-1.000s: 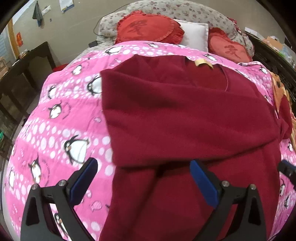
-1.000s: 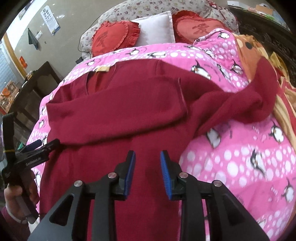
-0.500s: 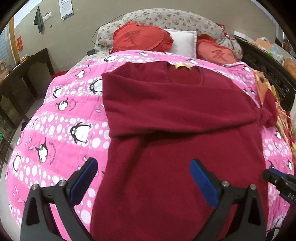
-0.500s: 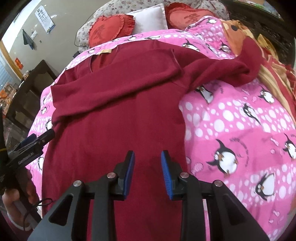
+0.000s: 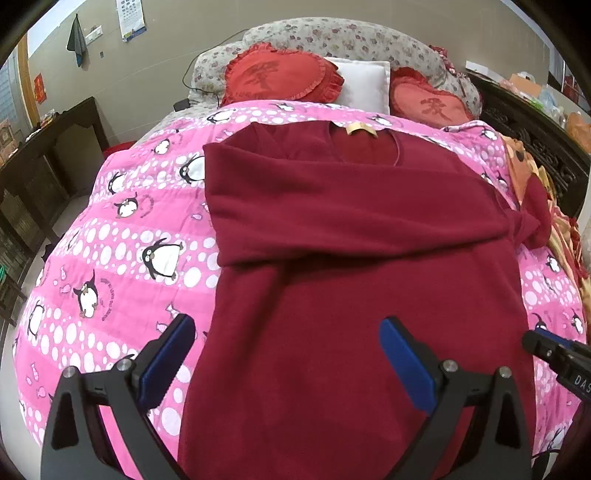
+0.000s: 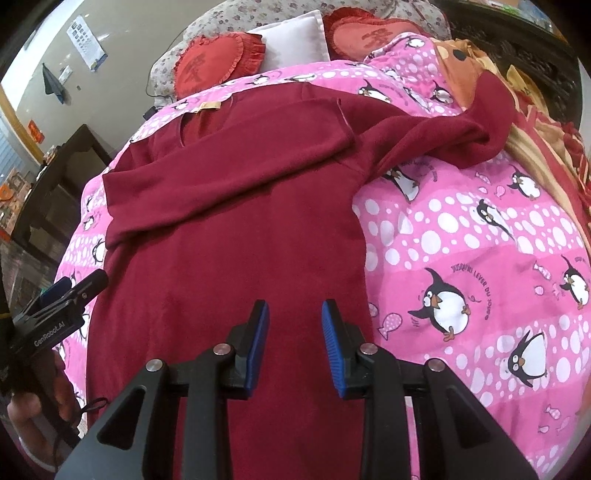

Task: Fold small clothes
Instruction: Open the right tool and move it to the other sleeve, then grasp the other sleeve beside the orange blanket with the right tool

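Across pink penguin-print quilt point(image 5: 122, 236) lies dark red fleece top point(image 5: 351, 288), one sleeve folded; left gripper point(image 5: 288, 354) spread wide, right gripper point(image 6: 294, 341) narrowly parted, empty; next likely far-edge sleeve point(image 6: 461, 136).

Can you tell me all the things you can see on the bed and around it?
sweater: one, dark red, flat on the quilt, one sleeve folded across the chest, the other trailing off to the side
label: one, tan, at the sweater's collar
quilt: one, pink with white dots and penguins, covers the bed
heart cushions: two, red, at the head of the bed
pillow: one, white, between the cushions
blanket: one, orange patterned, at the bed's far side
dark cabinet: one, beside the bed by the wall
calendar: one, on the wall
left gripper: black, blue pads, jaws wide open above the sweater
right gripper: black, blue pads, narrow gap, nothing between
hand: one, holding the left gripper's handle
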Action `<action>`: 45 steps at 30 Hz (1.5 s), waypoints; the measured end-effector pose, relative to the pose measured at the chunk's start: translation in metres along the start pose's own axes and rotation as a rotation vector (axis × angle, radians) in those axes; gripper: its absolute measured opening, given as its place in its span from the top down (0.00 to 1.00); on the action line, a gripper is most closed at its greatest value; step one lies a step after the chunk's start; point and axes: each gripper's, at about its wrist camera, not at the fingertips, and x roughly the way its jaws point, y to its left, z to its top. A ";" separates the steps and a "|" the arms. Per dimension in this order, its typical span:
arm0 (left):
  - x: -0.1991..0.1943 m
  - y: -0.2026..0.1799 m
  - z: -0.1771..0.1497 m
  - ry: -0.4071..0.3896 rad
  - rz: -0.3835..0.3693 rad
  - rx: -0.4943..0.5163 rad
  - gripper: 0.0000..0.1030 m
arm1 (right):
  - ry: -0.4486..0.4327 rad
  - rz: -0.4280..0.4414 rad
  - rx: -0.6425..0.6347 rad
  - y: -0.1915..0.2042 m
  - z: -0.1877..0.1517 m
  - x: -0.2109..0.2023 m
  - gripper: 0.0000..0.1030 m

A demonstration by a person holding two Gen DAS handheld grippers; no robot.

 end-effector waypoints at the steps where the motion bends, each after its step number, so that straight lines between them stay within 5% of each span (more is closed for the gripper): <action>1: 0.000 0.000 0.000 -0.001 0.003 0.003 0.01 | 0.002 0.001 0.001 0.000 0.000 0.001 0.92; 23: 0.017 -0.006 0.023 -0.022 0.032 0.065 0.01 | -0.026 -0.042 0.031 -0.032 0.028 0.004 0.92; 31: 0.046 -0.012 0.053 0.019 -0.007 0.075 0.01 | -0.106 -0.154 0.149 -0.112 0.085 -0.006 0.92; 41: 0.074 -0.025 0.070 0.047 0.004 0.077 0.01 | -0.179 -0.183 0.357 -0.186 0.183 0.027 0.84; 45: 0.081 -0.028 0.069 0.064 0.009 0.088 0.01 | -0.143 -0.321 0.381 -0.209 0.217 0.062 0.81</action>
